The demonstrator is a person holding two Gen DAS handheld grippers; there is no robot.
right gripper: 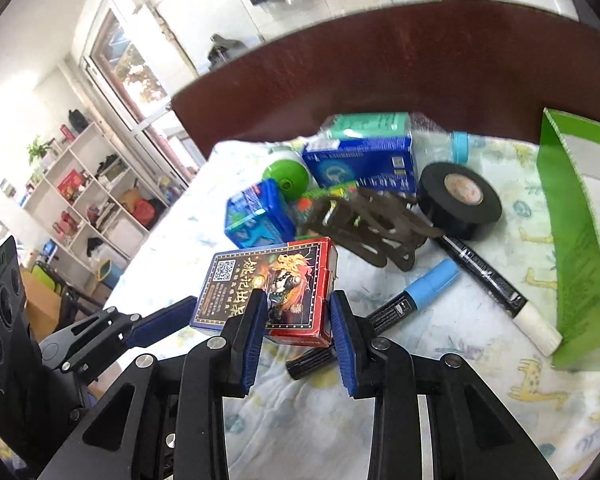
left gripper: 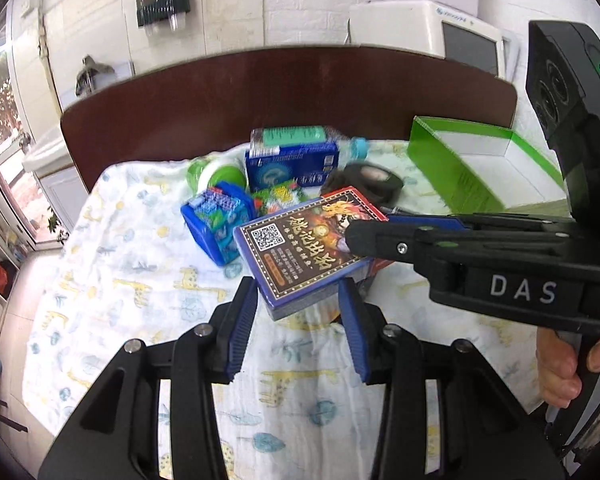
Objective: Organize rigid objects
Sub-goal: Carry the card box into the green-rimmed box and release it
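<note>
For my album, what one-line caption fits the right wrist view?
Right claw closes around a card box among markers, black tape roll and a green box.

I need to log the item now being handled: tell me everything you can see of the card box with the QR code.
The card box is a flat rectangular carton, glossy, with a dark printed face, QR code, Chinese lettering, a dragon picture, blue and red sides. It is tilted, raised above the patterned cloth. The right gripper has a finger on either side of its near end; the left gripper brackets another corner.
</note>
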